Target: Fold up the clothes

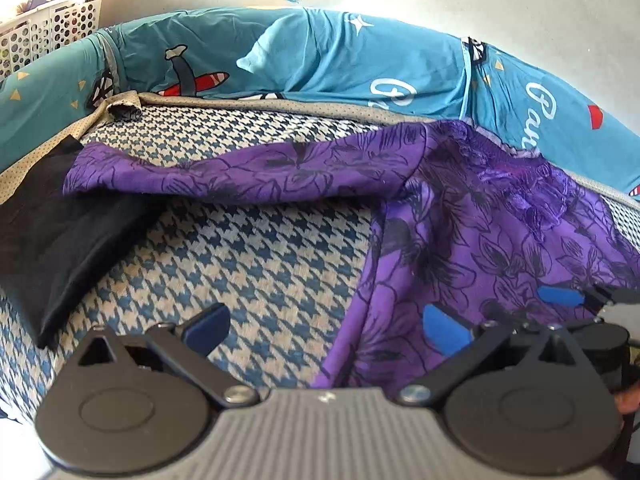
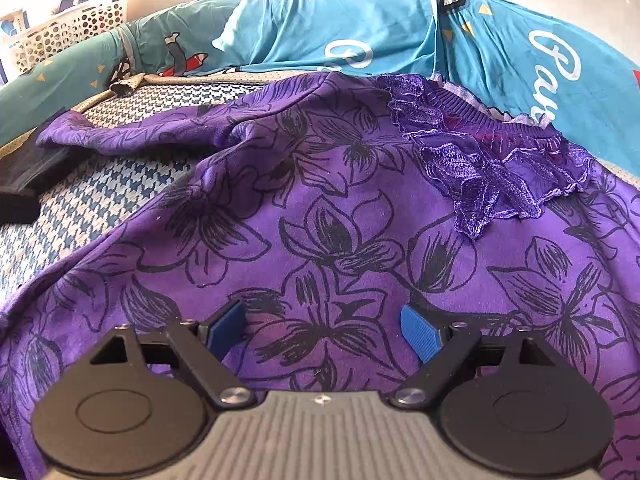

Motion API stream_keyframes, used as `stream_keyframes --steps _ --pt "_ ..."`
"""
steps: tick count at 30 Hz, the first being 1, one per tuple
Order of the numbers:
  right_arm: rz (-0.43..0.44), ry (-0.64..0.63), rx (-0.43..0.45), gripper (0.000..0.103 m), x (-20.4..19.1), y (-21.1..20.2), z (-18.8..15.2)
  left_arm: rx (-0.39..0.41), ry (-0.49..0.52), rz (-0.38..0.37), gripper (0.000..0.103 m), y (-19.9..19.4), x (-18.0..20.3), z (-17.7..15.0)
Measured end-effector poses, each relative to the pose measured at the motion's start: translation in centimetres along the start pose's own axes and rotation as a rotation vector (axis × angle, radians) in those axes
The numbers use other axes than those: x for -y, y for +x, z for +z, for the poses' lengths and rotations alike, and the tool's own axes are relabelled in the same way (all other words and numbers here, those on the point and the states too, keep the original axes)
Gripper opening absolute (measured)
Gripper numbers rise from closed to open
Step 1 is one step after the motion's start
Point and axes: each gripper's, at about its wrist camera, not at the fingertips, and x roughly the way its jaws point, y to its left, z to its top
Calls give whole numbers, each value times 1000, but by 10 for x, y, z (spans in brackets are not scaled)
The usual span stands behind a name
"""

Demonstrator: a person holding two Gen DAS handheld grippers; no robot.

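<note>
Right wrist view: we see right gripper (image 2: 320, 330) jaws apart, empty, over purple floral top (image 2: 340, 216) spread on houndstooth bed. Left gripper (image 1: 326, 326) apart at hem. Risk: sleeve (image 1: 224, 176) stays bunched, fold skews.

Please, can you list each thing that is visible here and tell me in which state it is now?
purple floral top: spread flat, unfolded, one sleeve stretched out
lace collar: ruffled, lying on the top
black garment: folded, set aside
left gripper: open, holding nothing
right gripper: open above the top
white basket: upright, has things inside
</note>
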Motion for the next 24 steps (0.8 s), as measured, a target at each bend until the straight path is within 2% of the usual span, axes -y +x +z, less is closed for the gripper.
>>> stream_keyframes --steps 5,10,24 --pt "17 21 -15 85 4 -8 -1 -35 28 -5 103 -15 28 -24" --pt "14 77 -4 85 14 -22 -4 -24 67 -1 103 -40 58 -28" --pt "-144 358 20 85 77 -53 -15 38 142 16 103 -107 106 -37"
